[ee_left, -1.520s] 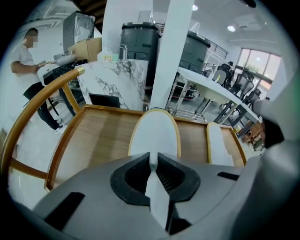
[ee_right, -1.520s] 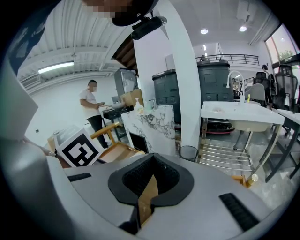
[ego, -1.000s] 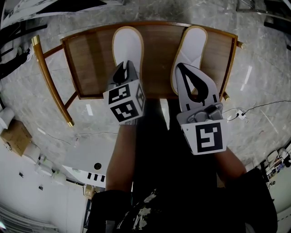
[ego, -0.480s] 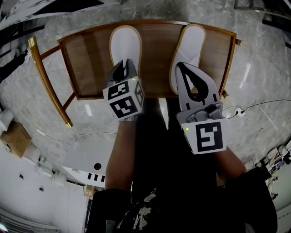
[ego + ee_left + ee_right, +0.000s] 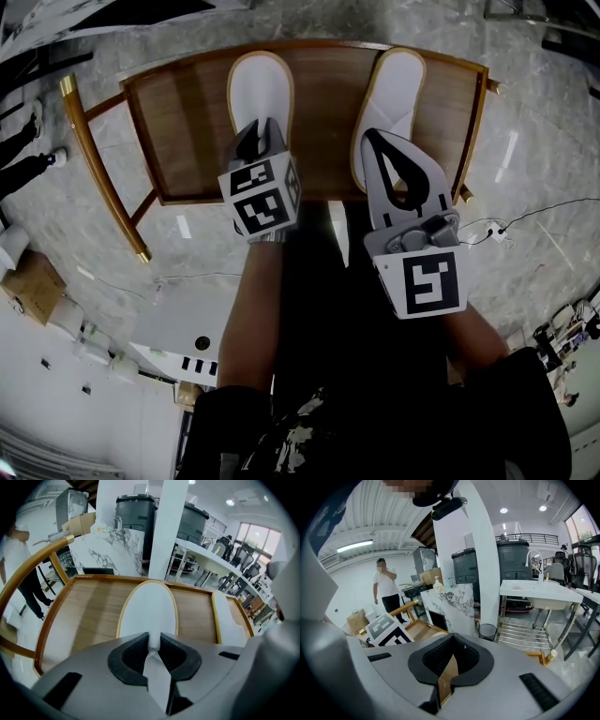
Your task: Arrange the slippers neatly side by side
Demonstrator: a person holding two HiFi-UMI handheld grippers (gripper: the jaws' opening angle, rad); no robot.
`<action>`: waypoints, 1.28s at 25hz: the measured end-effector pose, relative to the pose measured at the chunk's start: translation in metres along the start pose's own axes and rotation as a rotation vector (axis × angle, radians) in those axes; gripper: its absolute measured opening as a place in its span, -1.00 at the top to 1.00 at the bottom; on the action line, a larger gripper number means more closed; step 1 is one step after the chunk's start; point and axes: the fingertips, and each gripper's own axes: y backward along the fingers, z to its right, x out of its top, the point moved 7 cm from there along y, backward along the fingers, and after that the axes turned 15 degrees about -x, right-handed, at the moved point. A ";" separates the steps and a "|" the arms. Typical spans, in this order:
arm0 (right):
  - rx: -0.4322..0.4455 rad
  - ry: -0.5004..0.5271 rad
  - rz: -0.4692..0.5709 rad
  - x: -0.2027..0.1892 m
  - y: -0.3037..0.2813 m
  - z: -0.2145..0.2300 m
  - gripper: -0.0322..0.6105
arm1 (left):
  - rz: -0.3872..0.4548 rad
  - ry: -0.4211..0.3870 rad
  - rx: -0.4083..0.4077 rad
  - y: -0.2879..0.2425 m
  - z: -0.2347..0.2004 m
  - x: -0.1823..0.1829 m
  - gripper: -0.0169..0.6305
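Jaws of left gripper (image 5: 153,638) just opening, slipper (image 5: 147,606) heel between.

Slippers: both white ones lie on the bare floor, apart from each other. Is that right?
No, they are not on the floor. The left slipper and the right slipper lie on the wooden table, apart from each other. The head view shows it.

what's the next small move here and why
Probably lift the left gripper clear of the left slipper: its jaws have just been opening with the heel edge between them, and that slipper already lies straight on the wooden table.
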 end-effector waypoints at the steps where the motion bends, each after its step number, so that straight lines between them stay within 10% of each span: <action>1: -0.001 0.000 0.000 0.000 0.001 0.000 0.91 | 0.000 -0.001 0.001 0.000 0.000 0.000 0.79; 32: -0.013 0.038 0.044 0.008 0.013 0.010 0.91 | 0.091 -0.080 -0.096 0.072 0.025 0.009 0.49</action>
